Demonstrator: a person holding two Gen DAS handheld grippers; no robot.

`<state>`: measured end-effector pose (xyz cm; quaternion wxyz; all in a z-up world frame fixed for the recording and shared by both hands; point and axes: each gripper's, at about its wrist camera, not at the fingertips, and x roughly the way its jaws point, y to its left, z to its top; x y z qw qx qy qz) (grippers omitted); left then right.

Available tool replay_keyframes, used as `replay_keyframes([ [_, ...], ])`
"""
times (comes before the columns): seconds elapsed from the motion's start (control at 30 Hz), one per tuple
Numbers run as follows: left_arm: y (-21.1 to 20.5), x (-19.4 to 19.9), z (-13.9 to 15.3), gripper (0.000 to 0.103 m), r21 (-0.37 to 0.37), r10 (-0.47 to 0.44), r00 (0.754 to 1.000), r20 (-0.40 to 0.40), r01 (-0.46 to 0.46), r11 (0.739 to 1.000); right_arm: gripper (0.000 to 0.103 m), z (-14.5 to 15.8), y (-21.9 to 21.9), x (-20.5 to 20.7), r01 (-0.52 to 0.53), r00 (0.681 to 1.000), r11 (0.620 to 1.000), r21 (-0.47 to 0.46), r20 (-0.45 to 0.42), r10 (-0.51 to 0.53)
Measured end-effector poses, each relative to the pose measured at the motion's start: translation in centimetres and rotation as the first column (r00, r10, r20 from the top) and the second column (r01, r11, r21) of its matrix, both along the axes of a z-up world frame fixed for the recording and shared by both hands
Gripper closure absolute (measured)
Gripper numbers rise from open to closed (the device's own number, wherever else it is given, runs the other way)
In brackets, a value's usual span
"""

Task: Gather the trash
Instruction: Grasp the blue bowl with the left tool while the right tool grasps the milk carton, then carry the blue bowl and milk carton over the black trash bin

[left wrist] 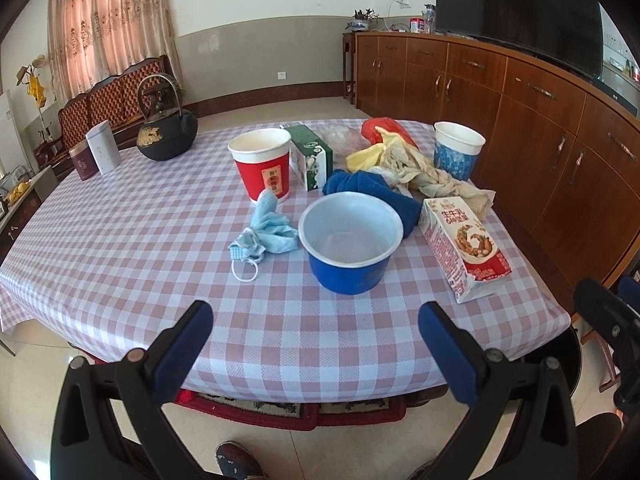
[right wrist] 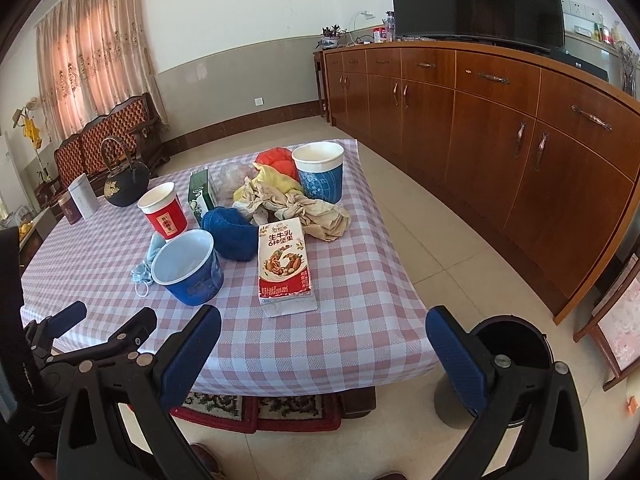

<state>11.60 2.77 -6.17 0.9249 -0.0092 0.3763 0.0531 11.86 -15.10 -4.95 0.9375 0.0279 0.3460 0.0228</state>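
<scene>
Both grippers hang short of the table edge, left gripper (left wrist: 316,344) and right gripper (right wrist: 324,344) each spread wide and empty; the milk carton (right wrist: 285,266) lies at twelve o'clock of the right one, the bin (right wrist: 512,344) at three; approach the carton squarely across its narrow sides, lifting clear of the blue bowl (right wrist: 188,268).

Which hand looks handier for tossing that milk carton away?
Probably the right. The right tool is open with the milk carton lying just ahead, and the bin stands beside it. The left tool faces the blue bowl instead.
</scene>
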Motion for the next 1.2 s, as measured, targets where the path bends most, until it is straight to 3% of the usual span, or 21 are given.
replay_keyframes([
  [0.5,-0.7,4.2,-2.2,0.000,-0.001,-0.007,1.000,-0.015,0.007,1.000,0.000,-1.7,0.0,3.9,-0.008,1.000,1.000,0.009,-0.023,0.008],
  [0.8,-1.1,6.4,-2.8,0.002,0.010,-0.010,1.000,-0.011,0.010,1.000,0.007,-3.1,0.3,6.6,-0.013,0.999,1.000,0.013,-0.049,0.013],
  [0.9,-1.2,7.3,-3.2,0.007,0.015,-0.010,1.000,-0.020,0.011,1.000,0.007,-3.5,0.2,7.3,-0.009,0.998,1.000,0.017,-0.055,0.010],
  [1.07,-0.7,8.3,-3.9,0.026,-0.010,-0.020,0.999,-0.041,0.020,1.000,0.007,-3.9,0.2,8.4,-0.007,0.998,1.000,0.018,-0.066,0.008],
  [1.2,-0.1,8.0,-3.9,0.027,-0.034,-0.032,0.999,-0.018,0.031,0.999,0.007,-4.2,0.6,9.2,-0.021,0.997,1.000,0.017,-0.074,0.022],
])
